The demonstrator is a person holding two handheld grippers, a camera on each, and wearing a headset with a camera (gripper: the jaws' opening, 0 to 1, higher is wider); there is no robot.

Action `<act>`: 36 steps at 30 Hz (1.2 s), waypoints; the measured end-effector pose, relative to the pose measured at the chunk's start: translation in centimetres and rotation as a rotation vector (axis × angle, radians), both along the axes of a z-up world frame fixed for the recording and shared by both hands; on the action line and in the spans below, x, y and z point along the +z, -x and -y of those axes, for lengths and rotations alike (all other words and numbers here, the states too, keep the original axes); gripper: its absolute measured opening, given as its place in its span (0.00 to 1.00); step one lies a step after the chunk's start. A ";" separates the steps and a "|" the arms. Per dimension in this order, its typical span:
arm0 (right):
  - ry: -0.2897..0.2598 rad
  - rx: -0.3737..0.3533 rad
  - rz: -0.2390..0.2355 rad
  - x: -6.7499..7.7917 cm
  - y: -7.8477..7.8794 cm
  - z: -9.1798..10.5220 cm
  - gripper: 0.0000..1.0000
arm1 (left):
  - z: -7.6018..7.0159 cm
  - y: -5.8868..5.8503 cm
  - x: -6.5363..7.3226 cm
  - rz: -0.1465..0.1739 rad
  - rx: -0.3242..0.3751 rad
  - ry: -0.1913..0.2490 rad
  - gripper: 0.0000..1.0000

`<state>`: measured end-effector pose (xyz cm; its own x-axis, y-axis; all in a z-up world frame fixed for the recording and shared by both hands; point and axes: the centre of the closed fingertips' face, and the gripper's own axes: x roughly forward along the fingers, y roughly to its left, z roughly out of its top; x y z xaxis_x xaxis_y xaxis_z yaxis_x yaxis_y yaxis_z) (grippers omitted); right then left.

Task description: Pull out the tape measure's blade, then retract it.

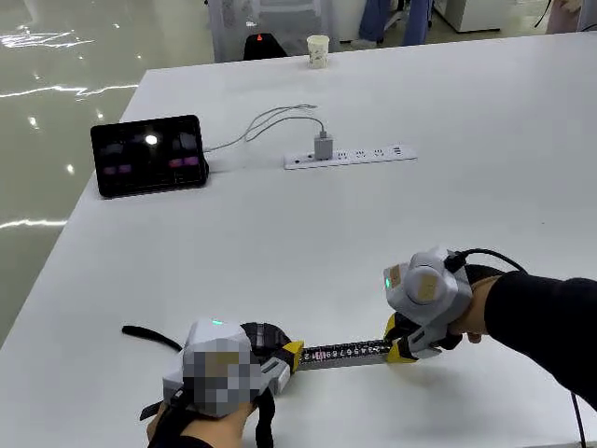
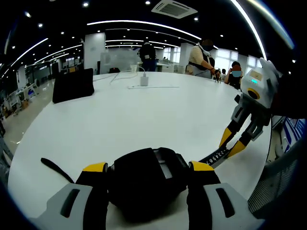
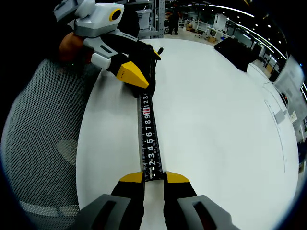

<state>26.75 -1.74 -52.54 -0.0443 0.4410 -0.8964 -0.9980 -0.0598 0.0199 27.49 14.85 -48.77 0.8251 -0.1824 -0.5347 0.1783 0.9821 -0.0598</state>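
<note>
Plainly, the tape measure (image 2: 146, 184) lies at the near edge of the white table (image 1: 373, 233). Its black case is clamped between the two yellow-tipped jaws of the left gripper (image 2: 147, 166), one jaw on each flank. The blade (image 3: 148, 139) runs out of the case mouth, flat and straight along the tabletop. Its free end sits between the jaws of the right gripper (image 3: 153, 177), which are closed on the tip. Only a short run of printed numbers shows between the two grippers, so the blade is only a little way out.

I judge the pull-out to be the step in hand, with the retraction not yet due, though one moment cannot show which way the blade is travelling. The next move calls for the right gripper to draw away along the blade's own line while the left pins the case steady. For the return, the tip should stay pinched and be walked back, so the spring does not whip it in.

A black strap (image 1: 149, 336) trails from the case across the table. Well apart, toward the far side, lie a dark tablet (image 1: 149, 154) and a power strip (image 1: 350, 156).
</note>
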 end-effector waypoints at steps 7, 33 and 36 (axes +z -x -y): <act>-0.009 -0.002 -0.007 0.0 0.1 -0.4 0.11 | 0.0 0.0 0.0 0.000 -0.001 0.001 0.62; -0.025 0.001 -0.013 0.1 0.3 -1.8 0.11 | 0.1 0.0 -0.1 -0.003 -0.001 0.012 0.61; -0.024 0.001 -0.015 0.1 0.3 -2.0 0.11 | 0.1 0.0 -0.1 -0.003 0.000 0.013 0.61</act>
<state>26.43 0.24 -52.47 -0.0582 0.4624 -0.8848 -0.9975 -0.0616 0.0334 27.50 14.73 -48.86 0.8233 -0.1895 -0.5351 0.1782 0.9813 -0.0734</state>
